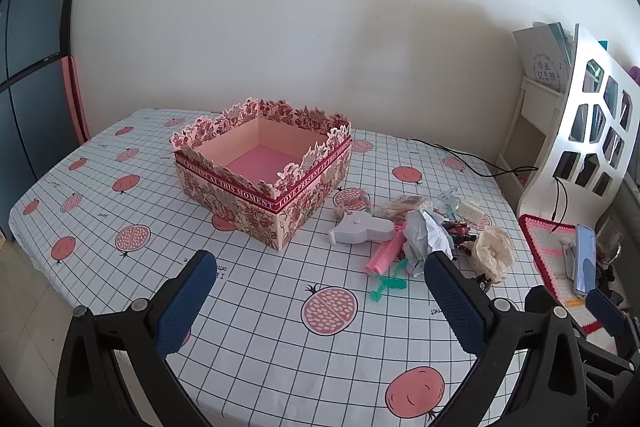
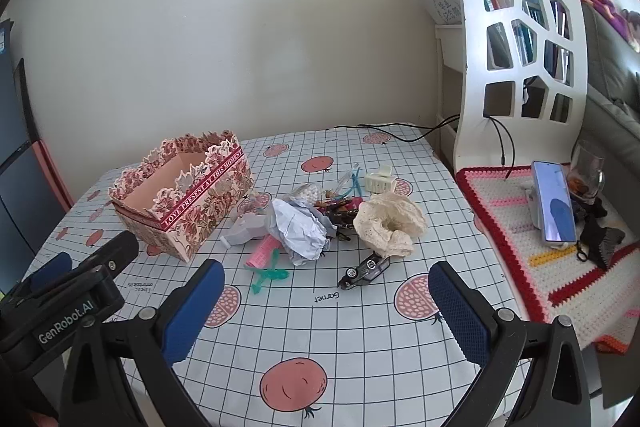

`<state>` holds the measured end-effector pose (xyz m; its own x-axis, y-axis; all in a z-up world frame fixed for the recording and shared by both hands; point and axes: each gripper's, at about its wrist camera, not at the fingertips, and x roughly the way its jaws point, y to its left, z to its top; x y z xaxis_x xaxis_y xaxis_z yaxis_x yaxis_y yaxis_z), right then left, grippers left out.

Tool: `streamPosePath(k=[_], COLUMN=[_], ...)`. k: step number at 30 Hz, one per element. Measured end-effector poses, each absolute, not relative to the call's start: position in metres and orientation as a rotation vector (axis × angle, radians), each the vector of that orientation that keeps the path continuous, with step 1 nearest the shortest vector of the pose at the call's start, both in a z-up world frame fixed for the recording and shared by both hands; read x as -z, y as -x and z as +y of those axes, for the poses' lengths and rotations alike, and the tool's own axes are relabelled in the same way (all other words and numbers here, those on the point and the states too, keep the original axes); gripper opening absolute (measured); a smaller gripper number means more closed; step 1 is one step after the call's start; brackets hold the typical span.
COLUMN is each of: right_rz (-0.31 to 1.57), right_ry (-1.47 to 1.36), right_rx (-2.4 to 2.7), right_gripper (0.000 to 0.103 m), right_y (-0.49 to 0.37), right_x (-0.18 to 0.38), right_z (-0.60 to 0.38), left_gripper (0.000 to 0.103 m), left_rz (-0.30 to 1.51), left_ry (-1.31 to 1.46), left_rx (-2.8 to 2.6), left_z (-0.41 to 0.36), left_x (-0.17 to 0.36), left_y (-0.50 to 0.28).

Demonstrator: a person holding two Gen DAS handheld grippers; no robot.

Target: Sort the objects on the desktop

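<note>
Both grippers are hovering over the near edge of the desk [image 2: 360, 339], which has that grid cloth with pomegranate prints. The left gripper [image 1: 320, 291] has its jaws spread wide with nothing between them, and the right gripper [image 2: 326, 301] is the same, released and empty. The floral gift box [image 1: 264, 171] sits open toward the left-back part of the desk, pink bottom showing, nothing visible inside it. All the loose stuff is piled just right of the box: a crumpled wad of paper [image 2: 298, 229] in the middle, a cream lace scrunchie [image 2: 390, 223] right beside it, a pink hair roller [image 2: 262, 253] poking out from under the paper, a green plastic bit [image 2: 266, 277] lying near the roller, and a little black toy car [image 2: 364, 271] in front of the scrunchie, closest to the right gripper. A white claw clip [image 2: 380, 181] sits at the back of the pile. Off to the right, a phone [image 2: 554, 205] is propped on a crochet mat [image 2: 520, 227], well apart from the pile.
</note>
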<state>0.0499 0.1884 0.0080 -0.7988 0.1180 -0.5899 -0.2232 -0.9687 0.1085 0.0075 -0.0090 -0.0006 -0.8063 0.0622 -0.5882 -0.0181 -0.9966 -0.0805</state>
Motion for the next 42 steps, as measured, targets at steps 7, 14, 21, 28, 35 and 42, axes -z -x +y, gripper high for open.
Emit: streamPosePath(k=[7,14,21,28,35,42], right_rz=[0.232,0.226,0.222,0.220,0.218,0.226], right_ry=[0.905,0.909,0.912,0.901,0.903,0.952], right_rx=[-2.795,-2.790,-2.784,-2.793,-2.793,-2.798], right_gripper=[0.103,0.103,0.103,0.103,0.103,0.103], right_y=[-0.050,-0.050,-0.050,-0.050,-0.051,-0.041], right_x=[-0.008,-0.007,-0.008,-0.008,-0.008,-0.014], right_z=[0.188,0.188,0.188,0.187,0.187,0.191], left_gripper=[0.103,0.103,0.103,0.103,0.103,0.103], left_rz=[-0.093,-0.099,-0.108,-0.099,-0.088,-0.098], left_ry=[0.974,1.005,1.012,1.008,1.018,1.039], left_rx=[-2.963,-2.953,-2.950,-2.953,-2.957,-2.922], left_z=[-0.008,-0.009,-0.010,-0.010,-0.010,-0.011], left_x=[-0.001,0.003,0.005,0.004,0.003,0.003], left_y=[-0.008,-0.007,-0.006,-0.007,-0.008,0.000])
